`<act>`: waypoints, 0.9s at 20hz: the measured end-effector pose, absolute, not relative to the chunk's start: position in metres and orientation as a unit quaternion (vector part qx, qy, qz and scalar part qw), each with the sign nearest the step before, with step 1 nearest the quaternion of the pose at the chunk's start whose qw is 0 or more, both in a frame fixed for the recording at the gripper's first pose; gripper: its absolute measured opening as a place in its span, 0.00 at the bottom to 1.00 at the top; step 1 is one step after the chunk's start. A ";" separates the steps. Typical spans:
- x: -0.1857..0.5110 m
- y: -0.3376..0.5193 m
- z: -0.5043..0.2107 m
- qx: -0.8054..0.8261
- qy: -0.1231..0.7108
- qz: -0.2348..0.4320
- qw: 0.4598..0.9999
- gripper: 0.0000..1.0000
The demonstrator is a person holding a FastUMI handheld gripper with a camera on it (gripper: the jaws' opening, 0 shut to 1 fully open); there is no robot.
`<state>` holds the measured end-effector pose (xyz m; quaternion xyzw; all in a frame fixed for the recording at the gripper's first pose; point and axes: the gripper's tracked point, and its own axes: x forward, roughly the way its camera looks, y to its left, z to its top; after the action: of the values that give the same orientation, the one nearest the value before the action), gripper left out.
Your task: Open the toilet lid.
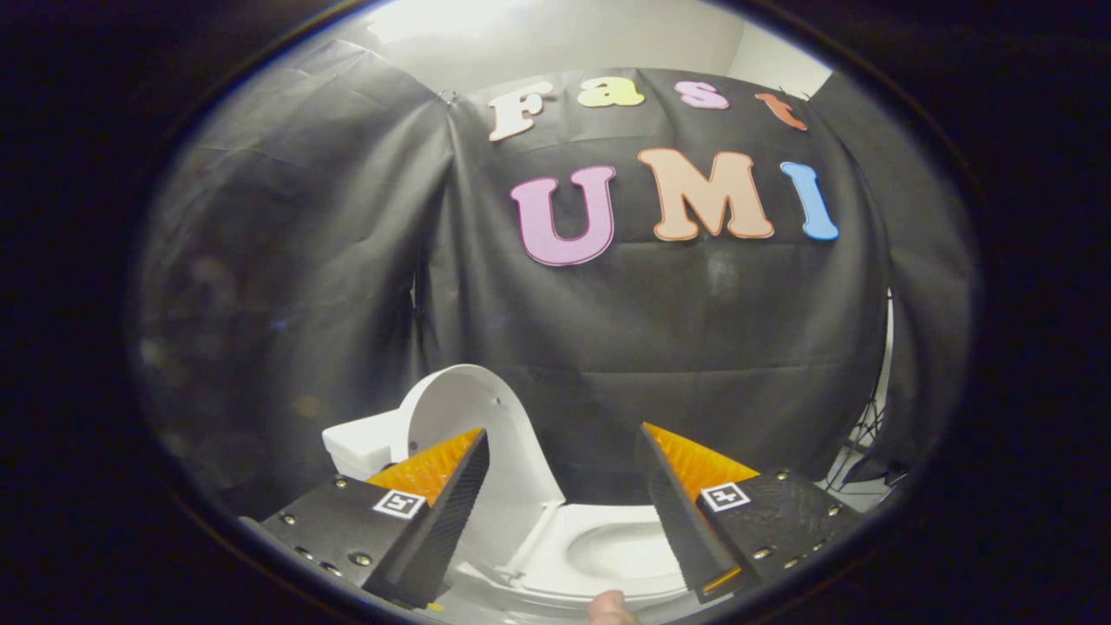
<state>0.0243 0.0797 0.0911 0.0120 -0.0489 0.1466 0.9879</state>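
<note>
White plastic, the toilet lid [473,417] stands raised against the tank [360,443] at the bowl [608,547]'s back edge, so hold your gripper [564,469], fingers wide apart and empty, clear of it and back away without knocking it down.

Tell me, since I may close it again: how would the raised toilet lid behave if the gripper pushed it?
The toilet lid looks like rigid, glossy plastic, so the fingers would likely slide rather than bite. It stands upright over the bowl, so a push might swing it down fast. The gripper is open, touching nothing.
</note>
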 end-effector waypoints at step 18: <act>0.011 -0.016 0.103 -0.044 -0.054 0.106 0.992 0.99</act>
<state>0.0106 -0.0161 0.1034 -0.0441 -0.0535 0.1059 0.9920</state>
